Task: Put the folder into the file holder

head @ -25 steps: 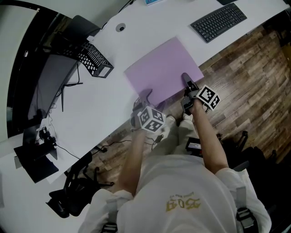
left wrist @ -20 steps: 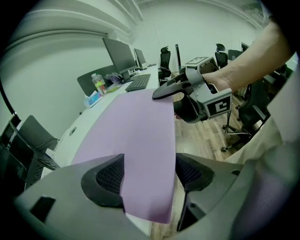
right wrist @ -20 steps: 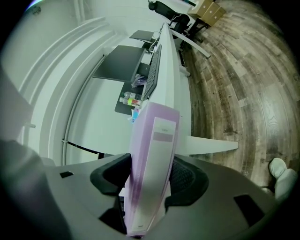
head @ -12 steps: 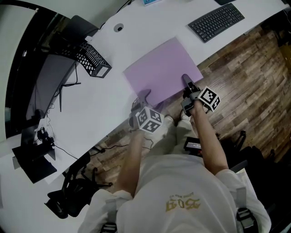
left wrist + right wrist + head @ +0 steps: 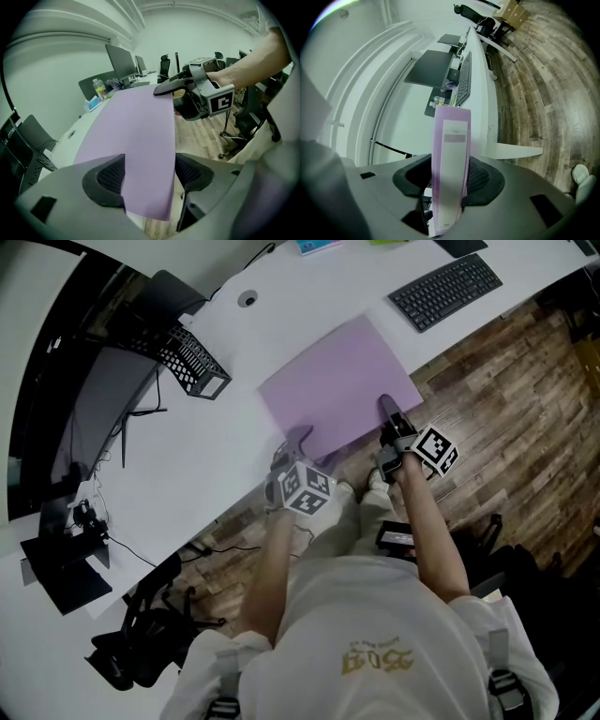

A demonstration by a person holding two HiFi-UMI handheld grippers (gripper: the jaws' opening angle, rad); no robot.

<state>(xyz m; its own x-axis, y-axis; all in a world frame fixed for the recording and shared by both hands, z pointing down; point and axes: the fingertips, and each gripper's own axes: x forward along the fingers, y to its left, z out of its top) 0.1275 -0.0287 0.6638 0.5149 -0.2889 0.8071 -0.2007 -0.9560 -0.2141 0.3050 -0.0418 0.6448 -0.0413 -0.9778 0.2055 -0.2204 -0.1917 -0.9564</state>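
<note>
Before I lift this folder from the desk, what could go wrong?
1. The jaws of the right gripper have just been closing on the spine of the folder, while those of the left gripper stand apart around its near edge; lifted by one end, it may sag or slip.
2. The file holder stands far across the desk beside cables; the folder could snag.
3. The keyboard lies near its far corner; a swing may hit it.

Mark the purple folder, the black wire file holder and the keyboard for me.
purple folder (image 5: 337, 381), head view, middle of its cover
black wire file holder (image 5: 192, 362), head view, its mesh wall
keyboard (image 5: 445, 292), head view, middle keys
</note>
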